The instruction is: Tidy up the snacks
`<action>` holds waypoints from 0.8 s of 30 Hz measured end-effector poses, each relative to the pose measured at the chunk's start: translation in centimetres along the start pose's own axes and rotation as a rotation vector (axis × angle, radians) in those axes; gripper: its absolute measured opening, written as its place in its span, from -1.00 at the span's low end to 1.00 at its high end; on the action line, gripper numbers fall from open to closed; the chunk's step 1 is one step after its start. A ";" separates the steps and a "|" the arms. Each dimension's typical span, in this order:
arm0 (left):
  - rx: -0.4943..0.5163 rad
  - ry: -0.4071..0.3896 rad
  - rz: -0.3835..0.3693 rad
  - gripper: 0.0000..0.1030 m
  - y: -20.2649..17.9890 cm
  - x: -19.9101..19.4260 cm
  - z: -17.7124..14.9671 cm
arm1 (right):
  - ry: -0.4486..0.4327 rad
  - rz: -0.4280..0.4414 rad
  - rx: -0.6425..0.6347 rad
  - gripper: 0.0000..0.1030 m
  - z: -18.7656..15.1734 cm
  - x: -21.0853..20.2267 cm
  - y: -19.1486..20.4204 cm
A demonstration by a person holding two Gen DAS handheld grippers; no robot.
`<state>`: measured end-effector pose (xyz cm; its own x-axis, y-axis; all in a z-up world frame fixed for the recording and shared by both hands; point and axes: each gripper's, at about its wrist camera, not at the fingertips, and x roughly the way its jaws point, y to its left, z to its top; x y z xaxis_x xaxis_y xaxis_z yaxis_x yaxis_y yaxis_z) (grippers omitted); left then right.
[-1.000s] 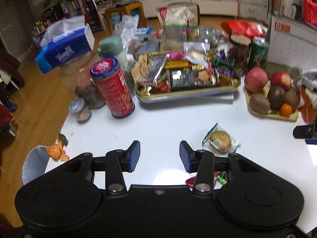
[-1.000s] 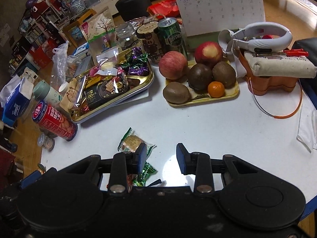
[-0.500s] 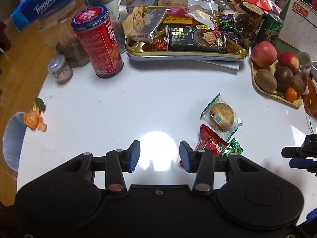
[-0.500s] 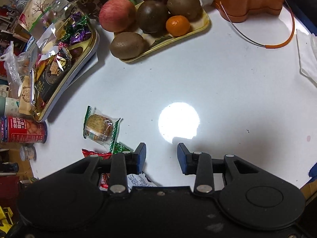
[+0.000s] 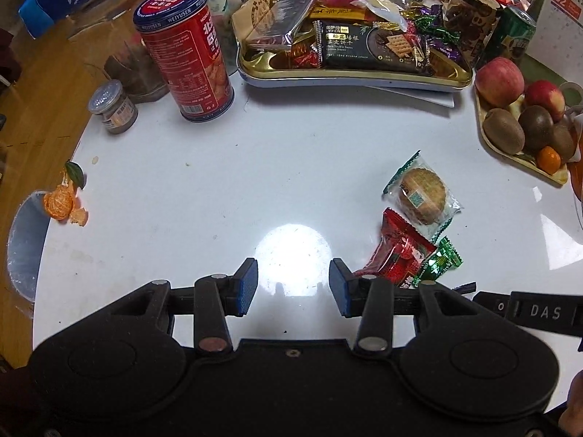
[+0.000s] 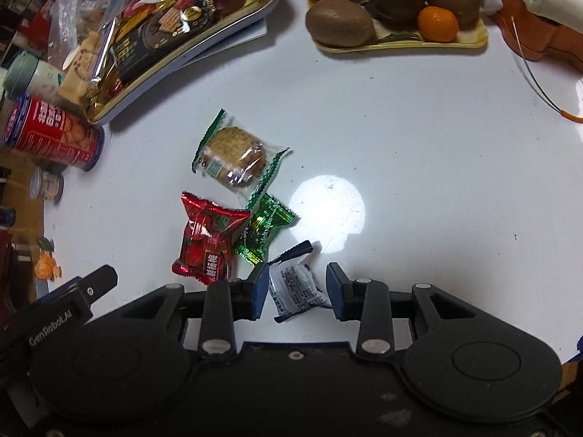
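Note:
Several loose snacks lie together on the white table: a round cookie in a clear packet, a red packet, a green candy and a small white packet with black print. My right gripper points steeply down over them, open, with the white packet lying between its blue pads; I cannot tell if they touch it. My left gripper hovers open over bare table left of the snacks, nothing between its fingers. A gold tray piled with snacks sits at the back.
A red biscuit can and a small jar stand at the back left. Orange peel lies by the table's left edge. A fruit tray holds apples, kiwis and a mandarin at the back right.
Both grippers tipped downward and sank toward the table. The right one came down over the snack cluster, so the white packet now lies between its fingers. Neither gripper's opening has visibly changed.

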<state>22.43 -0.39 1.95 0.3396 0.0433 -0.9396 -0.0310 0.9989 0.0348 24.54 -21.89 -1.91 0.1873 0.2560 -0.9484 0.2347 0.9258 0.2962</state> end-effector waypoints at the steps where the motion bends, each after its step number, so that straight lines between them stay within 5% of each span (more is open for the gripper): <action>1: -0.008 0.008 0.005 0.01 0.2 0.2 0.0 | 0.001 -0.012 -0.021 -0.26 -0.2 0.2 0.4; 10: -0.022 0.012 -0.004 0.01 0.8 0.1 0.0 | 0.039 -0.079 -0.153 -0.26 -2.2 2.6 2.8; 24: -0.029 0.008 -0.017 0.01 0.9 0.0 0.0 | -0.025 -0.203 -0.332 -0.21 -4.1 3.9 5.4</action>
<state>22.41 0.49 1.94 0.3332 0.0264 -0.9425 -0.0524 0.9986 0.0095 22.64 -14.77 -4.46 0.1933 0.0549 -0.9796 -0.0510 0.9976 0.0458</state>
